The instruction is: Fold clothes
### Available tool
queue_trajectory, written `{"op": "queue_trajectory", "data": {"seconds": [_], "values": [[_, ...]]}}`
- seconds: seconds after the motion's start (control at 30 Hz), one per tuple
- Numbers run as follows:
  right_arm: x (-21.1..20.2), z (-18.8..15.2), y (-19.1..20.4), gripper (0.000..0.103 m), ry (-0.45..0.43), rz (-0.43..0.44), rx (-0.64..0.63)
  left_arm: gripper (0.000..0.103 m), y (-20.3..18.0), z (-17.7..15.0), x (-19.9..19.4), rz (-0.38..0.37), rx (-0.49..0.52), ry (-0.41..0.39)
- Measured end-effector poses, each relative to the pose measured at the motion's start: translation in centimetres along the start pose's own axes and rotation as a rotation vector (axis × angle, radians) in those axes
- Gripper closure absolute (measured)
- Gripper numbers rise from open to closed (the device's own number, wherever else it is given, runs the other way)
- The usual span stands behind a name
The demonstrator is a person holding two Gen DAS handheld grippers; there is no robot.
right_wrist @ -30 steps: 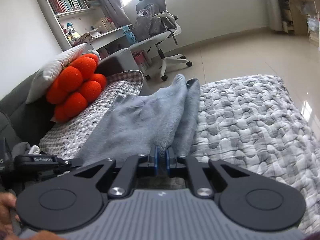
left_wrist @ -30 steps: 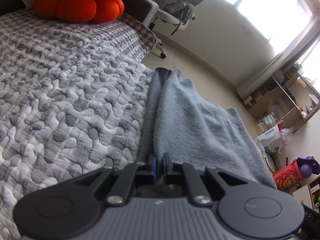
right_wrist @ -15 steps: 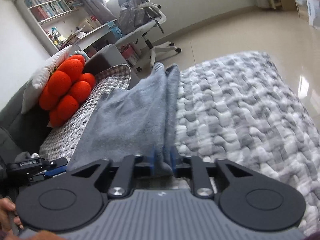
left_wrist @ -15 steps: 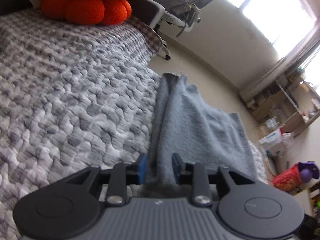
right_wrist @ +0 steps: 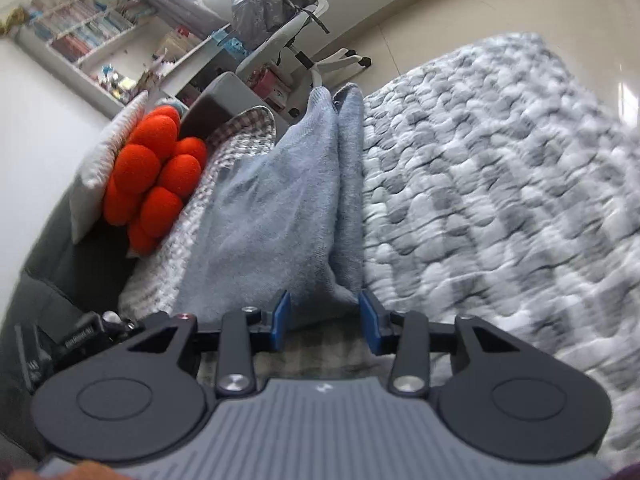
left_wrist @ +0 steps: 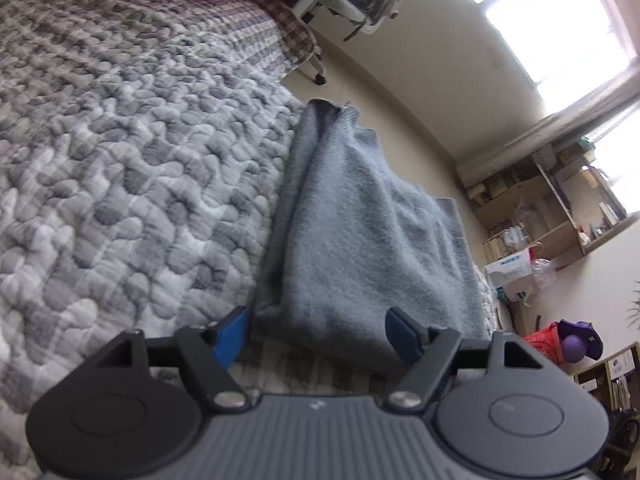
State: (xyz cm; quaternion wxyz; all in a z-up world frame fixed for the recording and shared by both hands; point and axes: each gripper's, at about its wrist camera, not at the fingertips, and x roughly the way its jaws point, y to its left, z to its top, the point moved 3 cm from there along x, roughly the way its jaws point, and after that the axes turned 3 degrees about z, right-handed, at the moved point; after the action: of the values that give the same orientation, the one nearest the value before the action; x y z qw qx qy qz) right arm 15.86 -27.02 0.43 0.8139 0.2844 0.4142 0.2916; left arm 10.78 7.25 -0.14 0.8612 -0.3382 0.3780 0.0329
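Observation:
A light blue-grey knit garment (left_wrist: 360, 232) lies folded lengthwise on the grey quilted bed cover (left_wrist: 120, 152). My left gripper (left_wrist: 316, 334) stands at its near edge with jaws opening wide; the cloth's corner sits between the blue pads (left_wrist: 230, 334) but they do not press it. In the right wrist view the same garment (right_wrist: 288, 208) stretches away from my right gripper (right_wrist: 325, 322), whose jaws are also opening. The garment's near end rests between its blue pads (right_wrist: 282, 318), released.
An orange bobble cushion (right_wrist: 154, 176) and a pale pillow (right_wrist: 108, 152) lie at the head of the bed. Beyond the bed stand an office chair (right_wrist: 288, 12), bookshelves (right_wrist: 88, 36) and open tiled floor (right_wrist: 480, 12). Shelves with clutter (left_wrist: 540, 216) line the far wall.
Both grippers were shut on the garment's near edge one second ago; both have opened and let the cloth drop onto the bed. The right gripper rolled and sank slightly.

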Motion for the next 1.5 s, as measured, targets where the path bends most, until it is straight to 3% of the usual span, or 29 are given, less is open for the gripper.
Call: {"op": "queue_trajectory", "data": {"seconds": [0.2, 0.3, 0.37, 0.47, 0.57, 0.77, 0.97, 1.23, 1.37, 1.5], "values": [[-0.1, 0.1, -0.8, 0.060, -0.037, 0.035, 0.099, 0.035, -0.2, 0.4, 0.7, -0.006, 0.035, -0.007], [-0.3, 0.1, -0.6, 0.061, -0.056, 0.023, 0.093, 0.057, -0.2, 0.5, 0.9, 0.028, 0.048, -0.011], [-0.2, 0.1, -0.5, 0.070, -0.068, 0.003, 0.082, 0.075, -0.1, 0.5, 1.1, 0.056, 0.053, -0.015], [0.0, -0.1, -0.4, 0.082, -0.084, -0.038, 0.064, 0.084, 0.1, 0.6, 1.0, 0.067, 0.039, -0.025], [-0.2, -0.2, 0.2, 0.086, -0.109, -0.057, 0.043, 0.089, 0.2, 0.8, 0.3, 0.073, 0.034, -0.037], [-2.1, 0.0, 2.7, 0.088, -0.153, -0.051, -0.034, 0.091, -1.0, 0.8, -3.6, 0.045, 0.016, -0.074], [-6.1, -1.1, 4.1, 0.088, -0.174, -0.043, -0.074, 0.091, -2.8, -2.6, -7.1, 0.017, 0.092, -0.059], [-11.9, -10.5, 3.6, 0.088, -0.138, -0.021, -0.074, 0.091, -2.2, -12.3, -13.6, 0.092, 0.308, -0.076], [-13.3, -12.8, 3.0, 0.088, -0.145, -0.050, -0.066, 0.091, -1.5, -14.3, -13.5, 0.129, 0.350, -0.053], [-11.6, -13.1, 2.8, 0.087, -0.092, -0.110, -0.082, 0.090, -0.5, -15.2, -11.4, 0.177, 0.361, -0.001]]}}
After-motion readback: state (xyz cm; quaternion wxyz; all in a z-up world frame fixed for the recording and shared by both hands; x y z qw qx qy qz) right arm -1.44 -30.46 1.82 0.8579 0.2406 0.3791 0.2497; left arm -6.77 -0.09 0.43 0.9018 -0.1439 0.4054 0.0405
